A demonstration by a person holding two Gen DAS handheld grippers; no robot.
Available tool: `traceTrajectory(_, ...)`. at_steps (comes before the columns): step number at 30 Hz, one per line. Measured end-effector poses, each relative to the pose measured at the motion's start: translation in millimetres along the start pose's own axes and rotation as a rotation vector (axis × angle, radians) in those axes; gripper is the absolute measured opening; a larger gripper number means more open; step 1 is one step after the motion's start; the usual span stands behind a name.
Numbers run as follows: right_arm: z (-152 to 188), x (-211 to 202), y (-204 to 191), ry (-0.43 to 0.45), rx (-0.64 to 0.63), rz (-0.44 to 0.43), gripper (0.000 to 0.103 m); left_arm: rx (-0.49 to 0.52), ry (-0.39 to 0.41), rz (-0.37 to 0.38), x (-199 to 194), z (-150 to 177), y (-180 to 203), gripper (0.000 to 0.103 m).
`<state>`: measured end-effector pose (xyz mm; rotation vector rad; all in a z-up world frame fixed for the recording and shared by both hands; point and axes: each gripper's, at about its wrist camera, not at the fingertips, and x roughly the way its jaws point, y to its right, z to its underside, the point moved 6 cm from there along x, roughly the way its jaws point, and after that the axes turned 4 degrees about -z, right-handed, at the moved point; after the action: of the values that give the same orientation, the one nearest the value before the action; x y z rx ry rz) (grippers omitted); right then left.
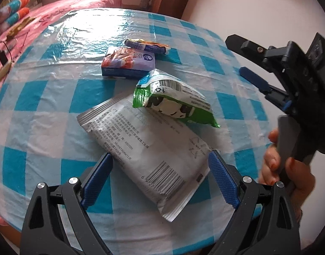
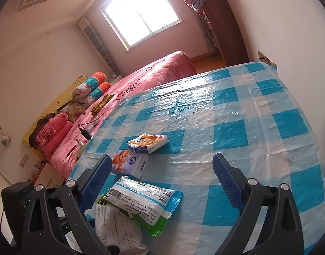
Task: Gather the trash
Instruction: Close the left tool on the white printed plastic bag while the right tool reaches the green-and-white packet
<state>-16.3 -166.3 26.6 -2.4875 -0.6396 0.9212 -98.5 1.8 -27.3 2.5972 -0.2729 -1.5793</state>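
Several trash packets lie on a blue-and-white checked table (image 1: 34,97). A grey wipes packet (image 1: 145,148) lies between the open fingers of my left gripper (image 1: 160,174), which is wide open around its near end. A green and white packet (image 1: 173,97) leans on the grey one. Behind them lie a purple tissue pack (image 1: 128,63) and a yellow-blue wrapper (image 1: 145,45). My right gripper (image 2: 162,182) is open and empty above the table; the green packet (image 2: 145,208), grey packet (image 2: 115,229), tissue pack (image 2: 130,165) and wrapper (image 2: 147,142) sit low left. It also shows in the left wrist view (image 1: 245,59).
A pink bed (image 2: 141,80) with pillows and a black charger (image 2: 85,133) stands to the left of the table. A dark wooden wardrobe (image 2: 224,29) and a window (image 2: 141,12) are at the back. A white wall runs along the table's right edge.
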Motion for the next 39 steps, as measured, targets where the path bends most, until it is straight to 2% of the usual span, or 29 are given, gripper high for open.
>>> traceTrajectory(5,1.4,0.5,11.4,-0.013,0.034,-0.002,0.095,0.006,-0.018,-0.081,10.5,-9.7,2.1,0.091)
traceTrajectory(11,1.4,-2.8,23.1,-0.017,0.059,-0.005,0.095,0.031,-0.004,-0.125,21.2,-23.6,16.0,0.094)
traceTrajectory(20,7.6,2.0,29.4,-0.055,0.073,-0.006,0.095,0.125,0.005,-0.219,37.0,-28.4,28.8,0.096)
traceTrajectory(25,13.9,8.7,30.3,-0.096,0.082,-0.013,0.095,0.121,0.031,-0.228,39.4,-29.7,25.4,0.096)
traceTrajectory(33,27.3,23.7,18.4,-0.172,0.049,-0.017,0.094,0.071,0.070,-0.204,33.9,-35.9,13.9,0.081)
traceTrajectory(39,34.6,30.3,12.0,-0.192,0.021,-0.002,0.094,0.069,0.071,-0.177,28.2,-32.5,6.3,0.078)
